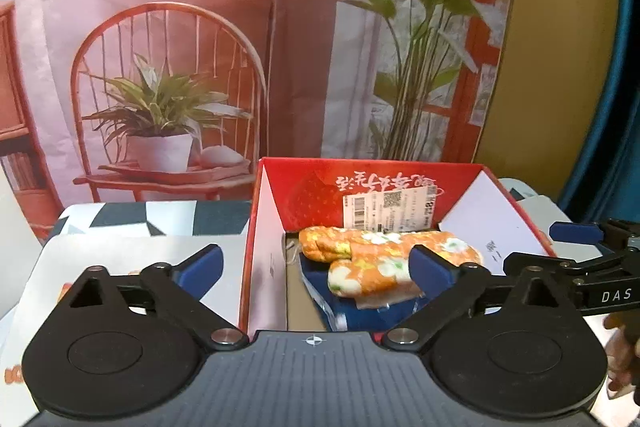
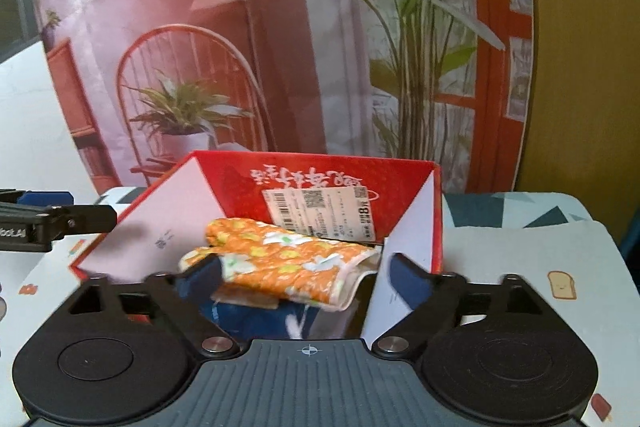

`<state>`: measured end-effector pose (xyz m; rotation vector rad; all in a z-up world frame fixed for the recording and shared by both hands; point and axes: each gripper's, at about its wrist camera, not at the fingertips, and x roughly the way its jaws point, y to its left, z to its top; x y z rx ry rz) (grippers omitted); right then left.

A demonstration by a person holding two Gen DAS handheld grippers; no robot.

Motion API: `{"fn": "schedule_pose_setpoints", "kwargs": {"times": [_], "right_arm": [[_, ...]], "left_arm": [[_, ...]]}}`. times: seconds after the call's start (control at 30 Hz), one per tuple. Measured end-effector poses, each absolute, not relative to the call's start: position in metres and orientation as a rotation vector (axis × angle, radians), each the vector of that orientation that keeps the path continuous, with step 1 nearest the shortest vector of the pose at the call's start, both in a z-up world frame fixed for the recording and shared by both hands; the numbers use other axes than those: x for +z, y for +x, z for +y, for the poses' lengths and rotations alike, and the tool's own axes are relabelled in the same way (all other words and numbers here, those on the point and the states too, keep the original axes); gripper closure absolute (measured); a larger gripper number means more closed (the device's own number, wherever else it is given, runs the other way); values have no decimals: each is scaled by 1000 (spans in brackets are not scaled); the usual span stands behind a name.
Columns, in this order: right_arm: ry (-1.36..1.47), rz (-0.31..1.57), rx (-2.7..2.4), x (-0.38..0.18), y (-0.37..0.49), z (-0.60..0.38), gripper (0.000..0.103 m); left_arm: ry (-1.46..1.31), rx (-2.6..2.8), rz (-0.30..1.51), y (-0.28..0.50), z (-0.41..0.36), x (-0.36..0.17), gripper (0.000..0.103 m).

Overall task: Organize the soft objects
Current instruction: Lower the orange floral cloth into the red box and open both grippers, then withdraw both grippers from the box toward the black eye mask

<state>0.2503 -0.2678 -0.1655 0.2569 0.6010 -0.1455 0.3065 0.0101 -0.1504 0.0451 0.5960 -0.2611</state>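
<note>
A folded orange cloth [image 1: 384,259] with white and yellow flowers lies inside a red cardboard box [image 1: 276,187] whose flaps stand open, resting on top of a dark blue item [image 1: 352,311] lower in the box. From the right wrist view the same cloth [image 2: 288,259] is seen as a loose fold, its pale edge hanging toward the near side of the box [image 2: 224,179]. A white shipping label [image 2: 320,211] with a barcode is stuck to the box's far inner wall, below upside-down white lettering.

The left gripper [image 1: 316,263] has its jaws spread wide, with nothing clamped; its blue pads [image 1: 202,263] stand apart, the right-hand one overlapping the near end of the cloth in the picture, though contact cannot be told. The right gripper [image 2: 308,279] is likewise spread wide and grips nothing, its blue pads [image 2: 408,279] standing either side of the cloth's near edge. Each tool shows at the edge of the other's view, so the two are side by side in front of the box.

The box stands on a table [image 2: 520,251] with a pale mat printed with small toast figures. Behind it hangs a backdrop [image 1: 160,27] picturing a chair, a lamp and potted plants.
</note>
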Motion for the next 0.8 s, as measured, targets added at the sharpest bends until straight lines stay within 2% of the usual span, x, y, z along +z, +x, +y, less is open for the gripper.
{"fn": "schedule_pose_setpoints", "kwargs": {"times": [0.37, 0.8], "right_arm": [[259, 506, -114, -161, 194, -238, 0], [248, 515, -101, -191, 133, -210, 0]], "left_arm": [[2, -215, 592, 239, 28, -154, 0], [41, -187, 619, 168, 26, -196, 0]]}}
